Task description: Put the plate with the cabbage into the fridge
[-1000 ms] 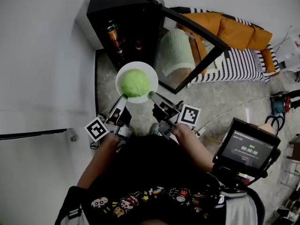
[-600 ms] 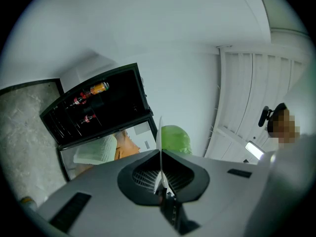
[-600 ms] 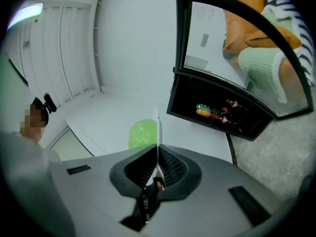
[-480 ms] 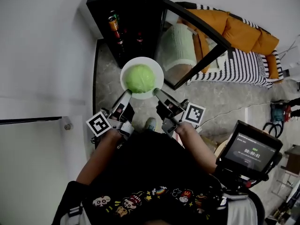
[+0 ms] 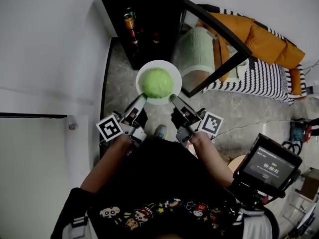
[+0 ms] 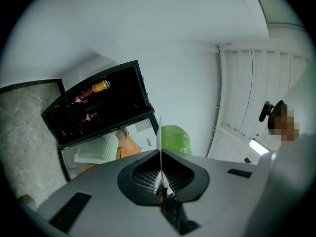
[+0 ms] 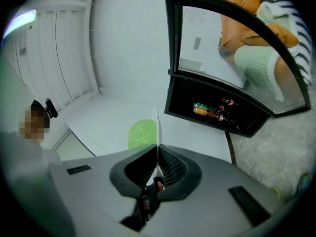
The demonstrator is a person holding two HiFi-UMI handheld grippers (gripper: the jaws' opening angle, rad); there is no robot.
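Left gripper (image 5: 141, 99) and right gripper (image 5: 173, 99) each clamp the rim of the plate (image 5: 175, 72). It carries the cabbage (image 5: 156, 82) before the open fridge (image 5: 149, 9), which apparently holds bottles (image 5: 130, 22).

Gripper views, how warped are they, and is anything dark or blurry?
Left gripper view: heavy fisheye with black corners, though the plate seen edge-on stays sharp. Right gripper view: same warp, and the fridge door frame bows into a curve. Head view: evenly lit, but the fridge interior is dark.

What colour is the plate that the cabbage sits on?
White plate, under a light green cabbage; the head view shows it best.
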